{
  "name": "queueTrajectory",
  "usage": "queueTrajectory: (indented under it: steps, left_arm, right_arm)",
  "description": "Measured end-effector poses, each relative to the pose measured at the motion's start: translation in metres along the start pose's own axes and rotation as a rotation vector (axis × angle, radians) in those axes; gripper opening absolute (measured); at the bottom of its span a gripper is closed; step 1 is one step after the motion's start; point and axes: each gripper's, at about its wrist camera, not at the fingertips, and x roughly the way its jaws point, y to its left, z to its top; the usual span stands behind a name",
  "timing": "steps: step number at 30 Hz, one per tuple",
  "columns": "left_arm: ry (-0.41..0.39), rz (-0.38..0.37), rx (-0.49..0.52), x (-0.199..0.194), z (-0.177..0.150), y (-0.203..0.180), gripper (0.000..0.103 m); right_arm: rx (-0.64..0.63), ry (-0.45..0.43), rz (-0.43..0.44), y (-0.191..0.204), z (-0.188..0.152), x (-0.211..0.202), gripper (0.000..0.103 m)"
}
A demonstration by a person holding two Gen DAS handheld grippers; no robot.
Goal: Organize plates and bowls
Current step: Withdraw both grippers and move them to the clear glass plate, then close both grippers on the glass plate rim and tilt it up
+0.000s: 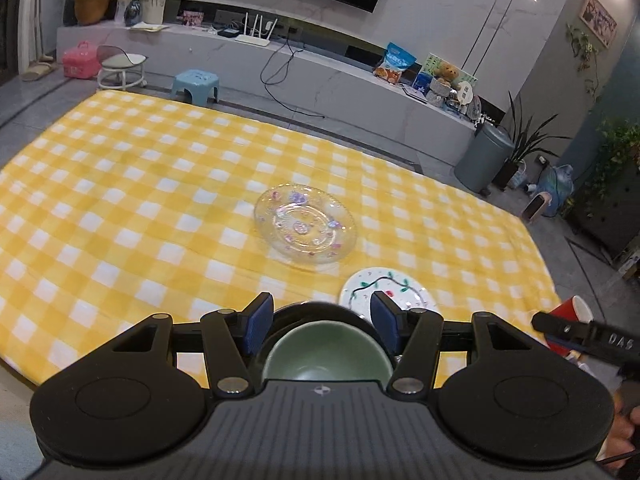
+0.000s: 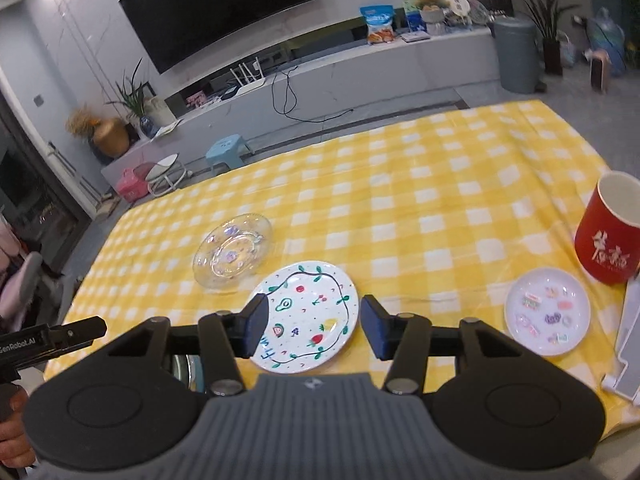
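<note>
You are hovering both grippers spread and empty, left gripper above the nested green bowl, right gripper above the painted plate, with plates lying unstacked

We read "GenRobot.AI" on the left gripper; "DAS" on the right gripper; blue "Fruit" on the painted plate; white characters on the red cup, unreadable.

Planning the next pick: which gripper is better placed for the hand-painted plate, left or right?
Right, probably. The right gripper is open with the painted plate framed between its fingers. The left gripper sits over the green bowl, with that plate off to its right.
</note>
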Motion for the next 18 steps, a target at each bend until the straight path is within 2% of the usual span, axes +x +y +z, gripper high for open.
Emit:
queueTrajectory:
  steps: [4,8,13,18]
  left_arm:
    - [-0.011,0.058,-0.003,0.001,0.022,0.003,0.065]
    - [-0.028,0.097,0.084,0.010,0.045,0.001,0.065]
    - [-0.009,0.121,-0.076,0.036,0.075,0.029,0.065]
    - [-0.019,0.077,-0.173,0.070,0.098,0.061,0.064]
  right_arm:
    - [-0.005,0.026,0.034,-0.004,-0.005,0.008,0.051]
    - [0.019,0.061,0.052,-0.010,-0.007,0.020,0.051]
    - [0.066,0.094,0.084,-0.020,-0.007,0.037,0.051]
    - [0.138,0.129,0.172,-0.020,0.012,0.061,0.051]
